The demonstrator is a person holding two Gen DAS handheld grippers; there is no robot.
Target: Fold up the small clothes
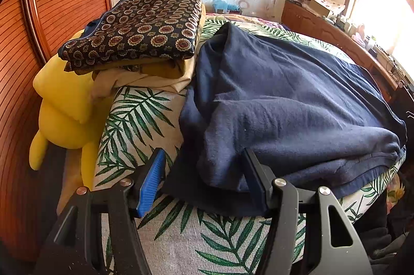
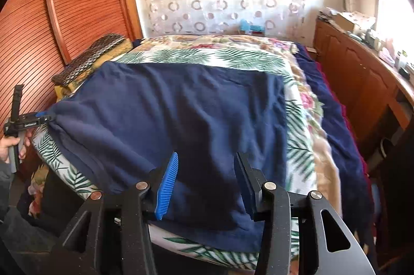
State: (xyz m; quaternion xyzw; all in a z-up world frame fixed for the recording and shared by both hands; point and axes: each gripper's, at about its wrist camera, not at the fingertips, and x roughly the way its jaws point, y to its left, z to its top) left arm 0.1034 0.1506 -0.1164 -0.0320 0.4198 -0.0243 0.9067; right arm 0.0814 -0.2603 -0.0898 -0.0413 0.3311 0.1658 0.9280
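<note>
A navy blue fleece garment (image 1: 284, 99) lies spread on the palm-leaf bedcover (image 1: 145, 119); it also shows in the right wrist view (image 2: 181, 114). My left gripper (image 1: 204, 179) is open, its jaws wide apart around the garment's near left edge. In the right wrist view the left gripper (image 2: 45, 117) sits at the garment's left corner, held by a hand. My right gripper (image 2: 207, 184) is open over the garment's near edge, with cloth between the fingers.
A stack of folded clothes (image 1: 137, 26), topped by a dark patterned piece, sits at the bed's left by a yellow plush toy (image 1: 62, 109). A slatted wooden wardrobe (image 2: 64, 11) is left. A wooden cabinet (image 2: 362, 78) stands right.
</note>
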